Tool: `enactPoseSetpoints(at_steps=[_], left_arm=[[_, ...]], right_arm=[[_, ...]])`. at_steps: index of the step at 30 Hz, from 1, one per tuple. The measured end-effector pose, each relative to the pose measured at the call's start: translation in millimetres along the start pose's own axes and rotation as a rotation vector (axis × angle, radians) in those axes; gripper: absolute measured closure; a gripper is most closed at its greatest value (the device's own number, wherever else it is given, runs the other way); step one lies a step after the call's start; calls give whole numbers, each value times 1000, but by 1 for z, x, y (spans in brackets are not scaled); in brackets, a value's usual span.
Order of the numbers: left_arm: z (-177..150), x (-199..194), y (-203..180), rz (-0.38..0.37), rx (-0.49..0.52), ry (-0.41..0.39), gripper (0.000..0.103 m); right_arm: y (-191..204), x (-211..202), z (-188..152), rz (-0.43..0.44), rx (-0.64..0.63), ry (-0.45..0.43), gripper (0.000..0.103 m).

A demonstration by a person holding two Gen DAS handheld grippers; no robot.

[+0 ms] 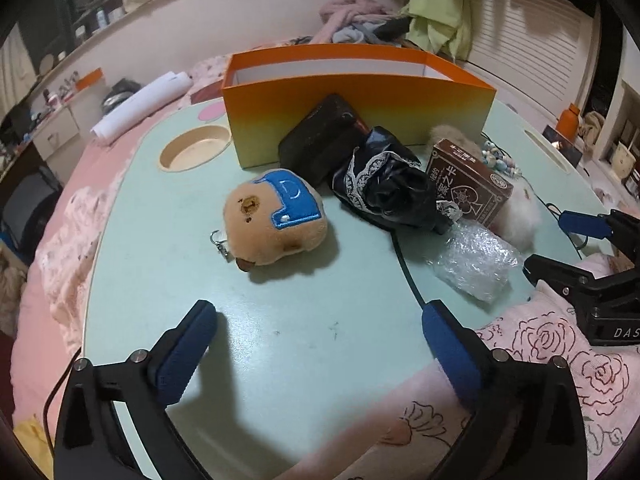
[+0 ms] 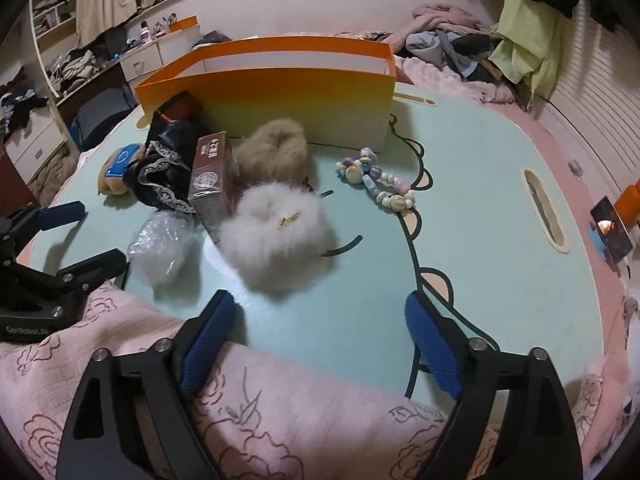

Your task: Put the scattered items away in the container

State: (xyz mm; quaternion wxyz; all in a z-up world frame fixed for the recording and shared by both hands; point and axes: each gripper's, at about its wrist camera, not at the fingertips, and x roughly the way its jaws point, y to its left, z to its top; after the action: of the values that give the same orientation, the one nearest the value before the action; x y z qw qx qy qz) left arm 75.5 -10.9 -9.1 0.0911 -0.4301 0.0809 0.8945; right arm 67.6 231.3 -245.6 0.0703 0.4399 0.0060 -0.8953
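**Both grippers open over a table still full of items**

We see a pale green lap table (image 1: 280, 340) resting on a pink bed cover with rose outlines (image 2: 120, 380). At the far side of the table stands the orange box (image 1: 360, 116), open at the top; from these angles we see only its white inner walls and cannot tell whether anything lies in it.

The left gripper (image 1: 316, 328) hovers above the bare near part of the table. Its jaws stand wide apart and nothing is between the blue pads (image 1: 188, 356). The right gripper (image 2: 320, 324) is also wide apart and holds nothing; it is at the near edge of the table, partly above the bed cover.

All scattered items lie outside the box. A brown capybara plush with a blue patch (image 1: 276, 224) lies in front of the left gripper, apart from the others. Behind it, a dark pouch (image 1: 316, 140) leans against the box wall. Beside that is a black shiny cloth with white lace (image 1: 384, 188), touching a brown card box (image 1: 468, 184). A piece of bubble wrap (image 1: 476, 264) lies in front of the card box.

In the right wrist view, a white fluffy piece (image 2: 280, 244) is just ahead of the right gripper, and a beige fluffy one (image 2: 272, 152) lies behind it, near the box. A string of pastel beads (image 2: 376, 180) lies to their right.
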Motion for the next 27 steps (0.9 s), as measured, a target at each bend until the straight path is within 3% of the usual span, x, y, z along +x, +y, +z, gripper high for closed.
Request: enactPoseSetpoints(at_steps=[9, 27], left_arm=[[0, 0, 0, 0, -1, -1, 1], [-2, 0, 0, 0, -1, -1, 1]], right_arm=[[-2, 3, -3, -7, 11, 3, 4], [-2, 3, -4, -7, 12, 4, 3]])
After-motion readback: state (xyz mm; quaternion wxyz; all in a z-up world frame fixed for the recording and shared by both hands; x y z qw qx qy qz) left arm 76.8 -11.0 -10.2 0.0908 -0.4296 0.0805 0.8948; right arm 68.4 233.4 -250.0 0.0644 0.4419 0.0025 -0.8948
